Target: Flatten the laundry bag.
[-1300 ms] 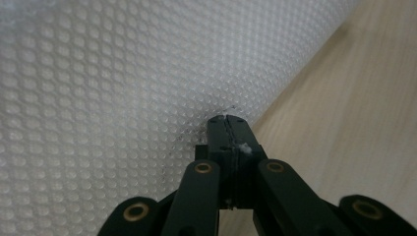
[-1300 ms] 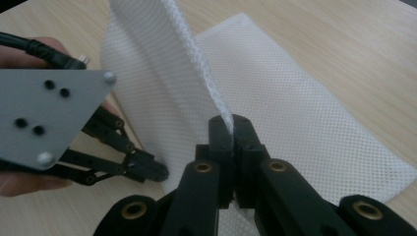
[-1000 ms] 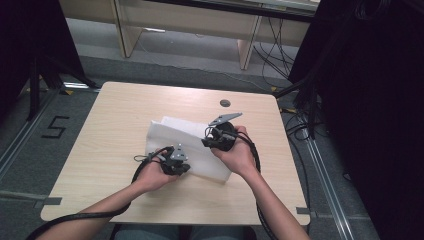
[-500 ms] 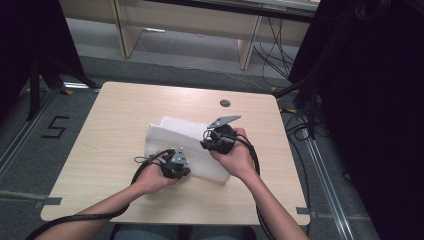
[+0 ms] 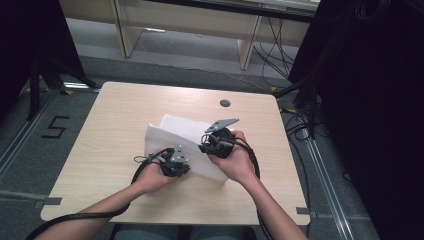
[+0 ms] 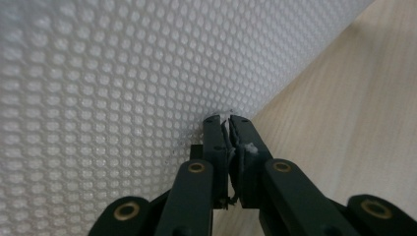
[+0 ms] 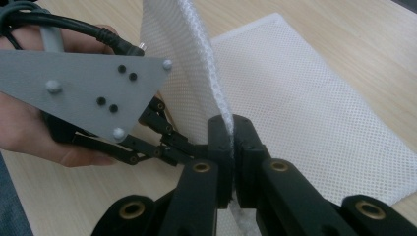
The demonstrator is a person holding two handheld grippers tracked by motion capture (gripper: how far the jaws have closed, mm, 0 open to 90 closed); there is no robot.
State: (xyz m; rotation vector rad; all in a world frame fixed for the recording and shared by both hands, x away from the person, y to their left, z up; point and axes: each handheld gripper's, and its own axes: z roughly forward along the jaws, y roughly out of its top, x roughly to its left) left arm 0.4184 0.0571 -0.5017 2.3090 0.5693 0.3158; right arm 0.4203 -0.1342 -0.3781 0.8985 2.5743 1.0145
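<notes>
A white mesh sheet (image 5: 182, 131) lies folded on the wooden table (image 5: 115, 115), its near edge lifted off the surface. My left gripper (image 5: 176, 165) pinches that edge from the left. In the left gripper view the jaws (image 6: 227, 120) have just been opening a little, with mesh (image 6: 98, 73) still caught between the tips. My right gripper (image 5: 216, 144) holds the same raised edge a little to the right. In the right gripper view it (image 7: 232, 123) is shut on a standing fold of mesh (image 7: 196, 59), with the left gripper (image 7: 174, 142) close beside it.
A small round dark hole (image 5: 225, 103) is set in the tabletop beyond the sheet. Bare wood runs along the left and far sides. Cables (image 5: 295, 125) and dark stands crowd the floor to the right, and wooden furniture legs (image 5: 247, 47) stand behind.
Both hands stay nearly where they were, with the right gripper drifting only slightly. The raised mesh edge remains held between the two grippers.
</notes>
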